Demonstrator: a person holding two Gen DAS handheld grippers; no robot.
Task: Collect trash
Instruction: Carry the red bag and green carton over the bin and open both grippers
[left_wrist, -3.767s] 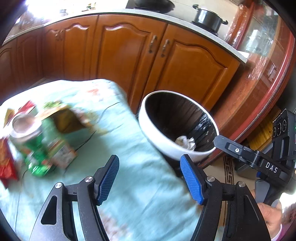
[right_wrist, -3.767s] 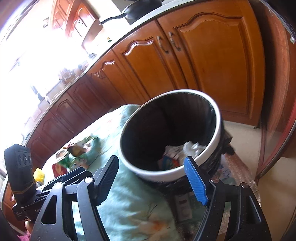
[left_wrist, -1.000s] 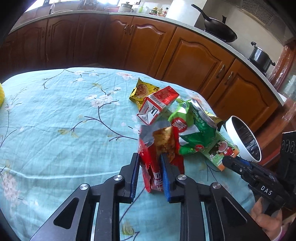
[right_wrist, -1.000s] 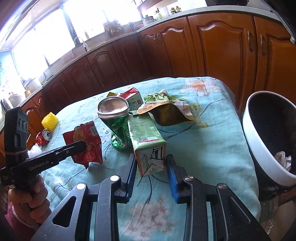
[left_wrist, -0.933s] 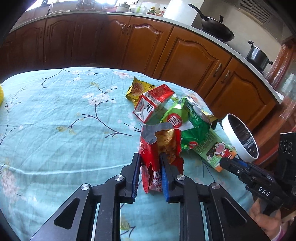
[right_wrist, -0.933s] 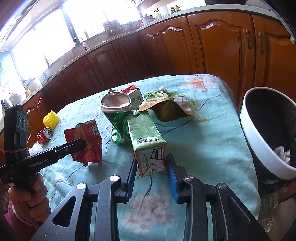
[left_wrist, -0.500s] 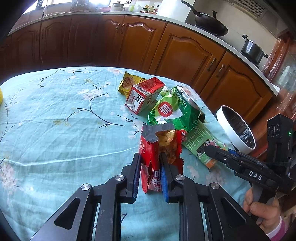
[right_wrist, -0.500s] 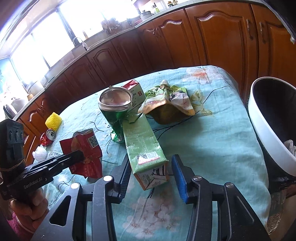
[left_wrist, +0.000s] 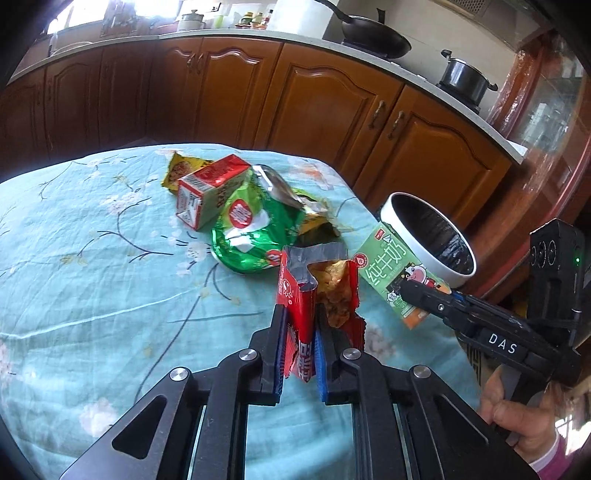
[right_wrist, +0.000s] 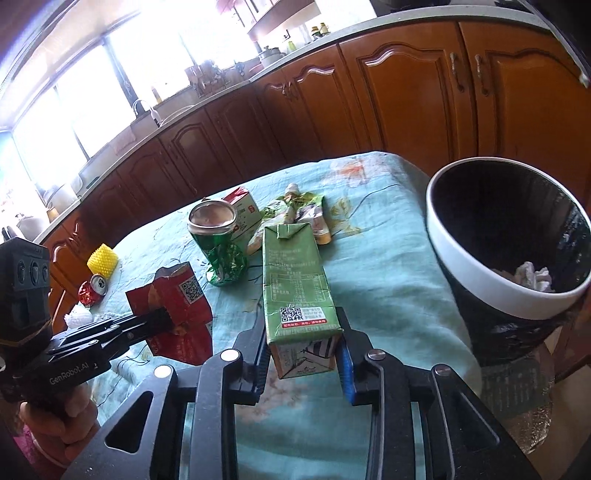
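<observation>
Together we hold two pieces of trash above the floral tablecloth (left_wrist: 92, 258): our left gripper (left_wrist: 300, 345), jaws just squeezed narrower, pinches a torn red snack bag (left_wrist: 314, 291). Our right gripper (right_wrist: 301, 356), jaws just closing in, clamps a green milk carton (right_wrist: 293, 273). Nearby at the table's edge stands the white-rimmed trash bin (right_wrist: 480, 284), holding crumpled tissue (right_wrist: 532, 275).

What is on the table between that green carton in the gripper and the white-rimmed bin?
Nothing: in the right wrist view only bare floral tablecloth lies between the green carton and the bin.
</observation>
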